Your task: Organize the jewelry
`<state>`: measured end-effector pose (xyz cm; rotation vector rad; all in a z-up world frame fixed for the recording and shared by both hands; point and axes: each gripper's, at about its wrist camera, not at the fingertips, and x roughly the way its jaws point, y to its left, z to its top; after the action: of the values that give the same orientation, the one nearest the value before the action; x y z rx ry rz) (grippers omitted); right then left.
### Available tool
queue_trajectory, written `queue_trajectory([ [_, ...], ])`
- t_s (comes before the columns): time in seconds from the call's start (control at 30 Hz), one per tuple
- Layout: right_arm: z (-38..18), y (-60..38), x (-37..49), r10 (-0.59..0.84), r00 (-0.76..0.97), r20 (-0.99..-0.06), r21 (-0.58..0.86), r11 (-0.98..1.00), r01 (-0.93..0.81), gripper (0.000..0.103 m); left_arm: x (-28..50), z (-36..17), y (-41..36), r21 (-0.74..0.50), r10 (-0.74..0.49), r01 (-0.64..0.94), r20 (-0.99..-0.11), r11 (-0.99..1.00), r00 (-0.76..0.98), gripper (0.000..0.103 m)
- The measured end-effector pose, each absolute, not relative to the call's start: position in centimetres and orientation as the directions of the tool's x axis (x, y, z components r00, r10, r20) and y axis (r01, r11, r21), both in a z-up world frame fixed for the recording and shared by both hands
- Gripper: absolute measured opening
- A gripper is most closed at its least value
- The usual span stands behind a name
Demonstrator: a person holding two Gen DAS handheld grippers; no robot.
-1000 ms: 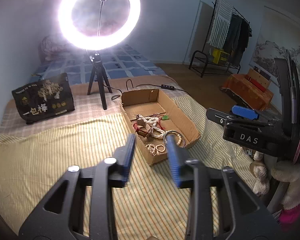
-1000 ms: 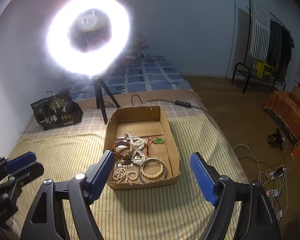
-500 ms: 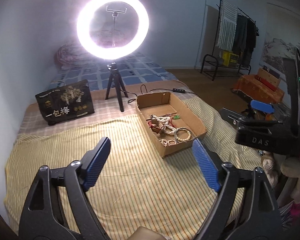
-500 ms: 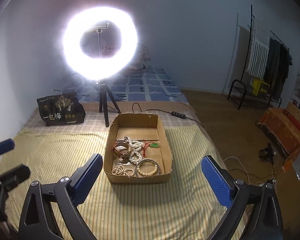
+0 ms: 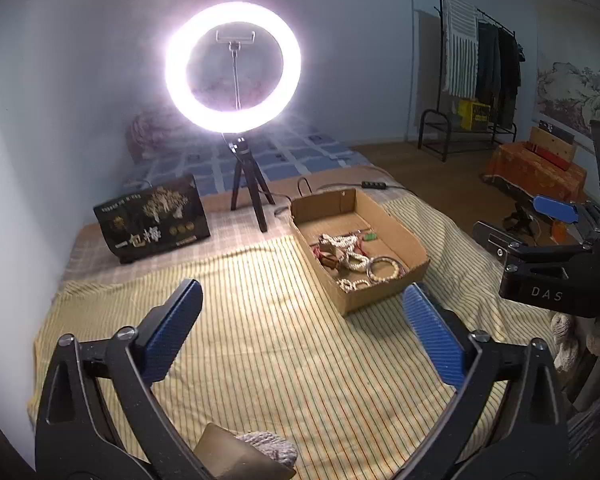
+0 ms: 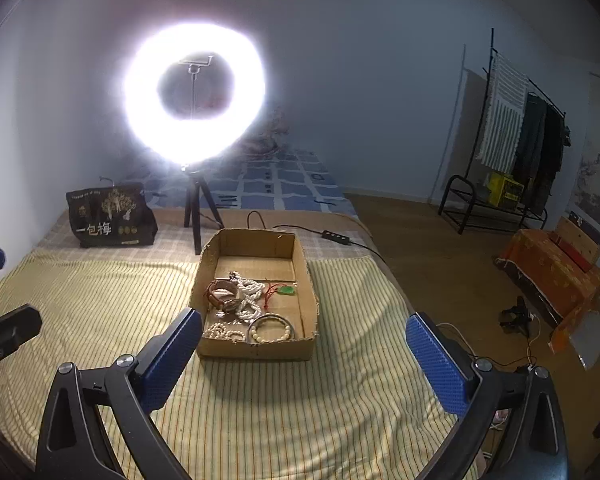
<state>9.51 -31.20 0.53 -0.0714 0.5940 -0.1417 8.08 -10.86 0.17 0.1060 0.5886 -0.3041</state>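
Note:
An open cardboard box (image 6: pixel 306 292) sits on the striped yellow bedspread (image 6: pixel 100 304); it also shows in the left wrist view (image 5: pixel 412 248). Inside lie a white bead necklace (image 6: pixel 248 300), a bead bracelet (image 6: pixel 270 330), a smaller bead bracelet (image 6: pixel 222 333), a watch (image 6: pixel 222 296) and a green pendant on a red cord (image 6: pixel 287 290). My left gripper (image 5: pixel 300 334) is wide open and empty, held back from the box on its left. My right gripper (image 6: pixel 304 360) is wide open and empty, in front of the box's near wall.
A lit ring light on a tripod (image 6: pixel 196 216) stands behind the box. A black printed bag (image 6: pixel 110 218) lies at the back left. A cable with a switch (image 6: pixel 334 236) runs off the bed. The bed's right edge drops to the wooden floor (image 6: pixel 440 272).
My left gripper was nearly closed over the box; it has opened wide and pulled back. My right gripper has opened wider and also drawn back from the box.

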Motion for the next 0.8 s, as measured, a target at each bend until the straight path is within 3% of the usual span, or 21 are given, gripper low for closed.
queue_trajectory([
  [0.8, -0.8, -31.3, 9.9, -0.157, 0.800, -0.580, -0.114, 0.987, 0.111, 0.103, 8.0, -0.4, -11.7, 0.057, -0.223, 0.311, -0.578, 0.949, 0.785, 0.103],
])
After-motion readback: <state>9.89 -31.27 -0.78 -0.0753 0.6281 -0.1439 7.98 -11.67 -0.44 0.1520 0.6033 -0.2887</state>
